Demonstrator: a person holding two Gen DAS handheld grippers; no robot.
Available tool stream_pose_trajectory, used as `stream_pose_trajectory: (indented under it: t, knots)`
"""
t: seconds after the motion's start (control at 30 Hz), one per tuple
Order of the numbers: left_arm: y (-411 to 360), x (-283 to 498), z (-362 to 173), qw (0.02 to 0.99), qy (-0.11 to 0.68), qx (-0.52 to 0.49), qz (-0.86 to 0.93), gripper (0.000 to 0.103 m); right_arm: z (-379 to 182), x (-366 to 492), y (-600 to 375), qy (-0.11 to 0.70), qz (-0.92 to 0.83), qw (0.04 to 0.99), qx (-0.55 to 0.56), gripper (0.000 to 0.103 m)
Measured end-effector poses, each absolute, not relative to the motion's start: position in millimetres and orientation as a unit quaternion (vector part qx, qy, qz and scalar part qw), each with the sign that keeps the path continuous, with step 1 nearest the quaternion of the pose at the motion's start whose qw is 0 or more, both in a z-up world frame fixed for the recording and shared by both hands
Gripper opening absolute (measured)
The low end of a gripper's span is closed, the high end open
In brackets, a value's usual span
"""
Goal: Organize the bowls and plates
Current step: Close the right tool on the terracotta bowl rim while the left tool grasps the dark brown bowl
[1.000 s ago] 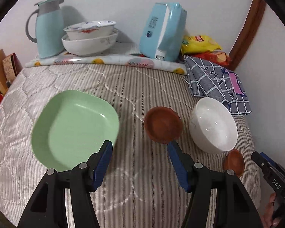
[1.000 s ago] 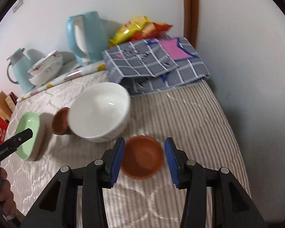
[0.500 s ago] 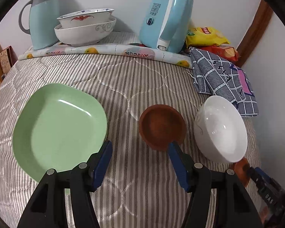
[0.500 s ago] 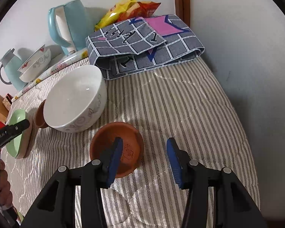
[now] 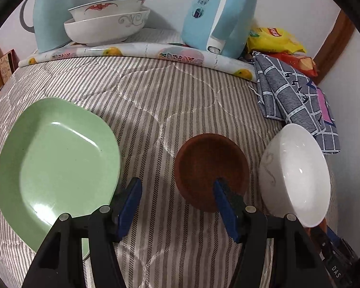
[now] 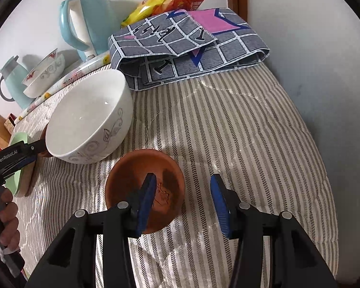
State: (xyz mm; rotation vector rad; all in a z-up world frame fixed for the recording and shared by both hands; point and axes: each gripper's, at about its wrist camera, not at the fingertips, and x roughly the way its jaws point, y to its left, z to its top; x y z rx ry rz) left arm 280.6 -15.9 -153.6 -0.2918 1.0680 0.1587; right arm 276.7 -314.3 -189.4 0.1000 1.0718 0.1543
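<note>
A green square plate (image 5: 57, 163) lies at the left on the striped cloth. A dark brown small bowl (image 5: 210, 163) sits beside a white bowl (image 5: 297, 175). My left gripper (image 5: 177, 192) is open; its right finger reaches over the near rim of the dark brown bowl. In the right wrist view a lighter brown small dish (image 6: 141, 182) lies near the white bowl (image 6: 88, 117). My right gripper (image 6: 183, 192) is open; its left finger is inside the dish, its right finger outside the rim.
Two stacked patterned bowls (image 5: 108, 21), a pale blue jug (image 5: 50, 16) and a blue kettle (image 5: 218, 12) stand at the back. A folded checked cloth (image 6: 187, 45) and snack bags (image 6: 165, 0) lie at the back right. The wall is close on the right.
Both grippers moved forward and down. The left one closed in on the dark brown bowl. The right one shifted right so its left finger is over the brown dish.
</note>
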Motion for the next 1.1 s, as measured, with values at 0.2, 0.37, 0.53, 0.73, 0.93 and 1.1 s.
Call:
stream_pose_trajectory:
  t: [0.2,0.37,0.53,0.73,0.93,1.1]
  knots:
    - [-18,288,-159,0.847,0.508,-0.133,0.078,0.058,-197,280,-309,0.506,0.075,0.858,0.037,0.034]
    - [-22,291,-164,0.848,0.507,-0.134,0.070,0.054,-200,279,-309,0.494,0.079,0.865,0.044,0.034]
    - [-21,292,-168,0.848,0.508,-0.136,0.071,0.053,-202,276,-311,0.484,0.081,0.870,0.050,0.034]
    - [-24,293,-168,0.848,0.511,-0.122,0.071,0.053,-202,278,-310,0.488,0.078,0.868,0.048,0.035]
    - [-23,293,-168,0.849,0.508,-0.126,0.070,0.056,-201,279,-310,0.492,0.079,0.865,0.049,0.035]
    - [-26,293,-168,0.852,0.504,-0.120,0.077,0.056,-202,279,-310,0.490,0.076,0.867,0.049,0.035]
